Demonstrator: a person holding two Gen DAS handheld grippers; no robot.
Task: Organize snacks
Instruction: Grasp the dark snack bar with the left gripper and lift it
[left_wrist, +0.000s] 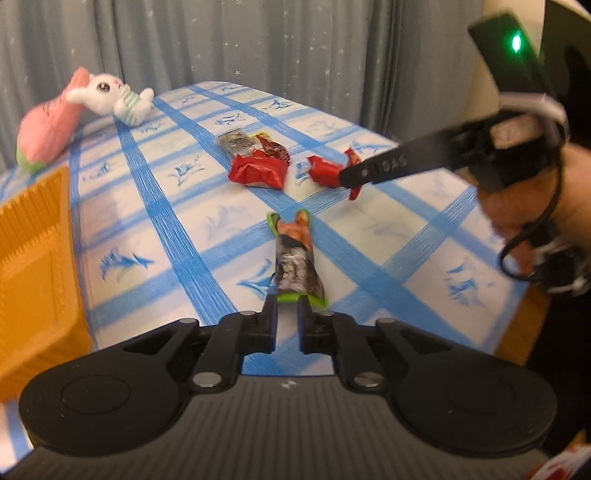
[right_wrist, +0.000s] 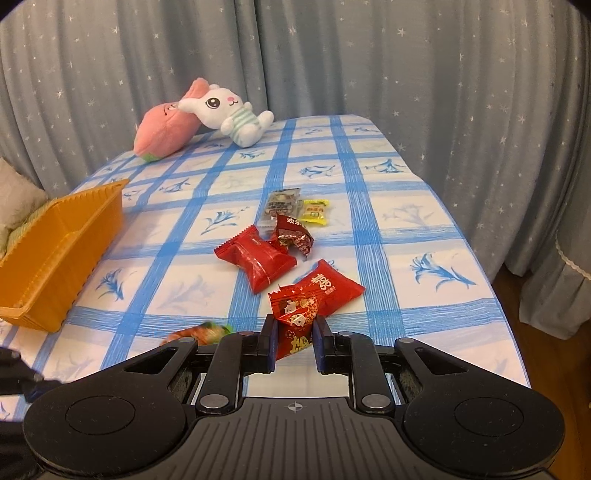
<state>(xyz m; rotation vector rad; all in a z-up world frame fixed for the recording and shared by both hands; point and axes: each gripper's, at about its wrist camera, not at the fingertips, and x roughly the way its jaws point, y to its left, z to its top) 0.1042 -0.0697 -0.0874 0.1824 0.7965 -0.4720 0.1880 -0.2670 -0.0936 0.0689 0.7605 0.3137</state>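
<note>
Two grippers over table (right_wrist: 388, 236) with blue-checked cloth, star-dotted grey curtain (right_wrist: 369, 55) behind.

Left gripper (left_wrist: 287, 301): pressed together on near end of long green-edged snack packet (left_wrist: 297, 258), packet stretching away from fingers above the cloth; blurred in left wrist view. Same packet partly visible at lower left of right gripper (right_wrist: 293, 325) in right wrist view.

Right gripper: pinching red printed candy wrapper (right_wrist: 295, 314), upper part standing out above fingers. Seen from left wrist view as dark arm entering from right, held by a hand (left_wrist: 517, 206), red wrapper at its tip.

Loose snacks on cloth, mid-table:
- red pillow packet with white characters (right_wrist: 328, 286), just beyond held wrapper, possibly touching it
- plain red pillow packet (right_wrist: 258, 258), centre
- crumpled dark red foil wrapper (right_wrist: 293, 234), touching plain red packet
- grey-brown flat sachet (right_wrist: 279, 206), behind foil wrapper
- small yellow candy (right_wrist: 315, 212), just beside sachet

Orange ribbed basket (right_wrist: 55, 258): left edge of table, contents not visible.

Far left corner: white plush rabbit (right_wrist: 229, 110) leaning on pink plush peach (right_wrist: 166, 129).
</note>
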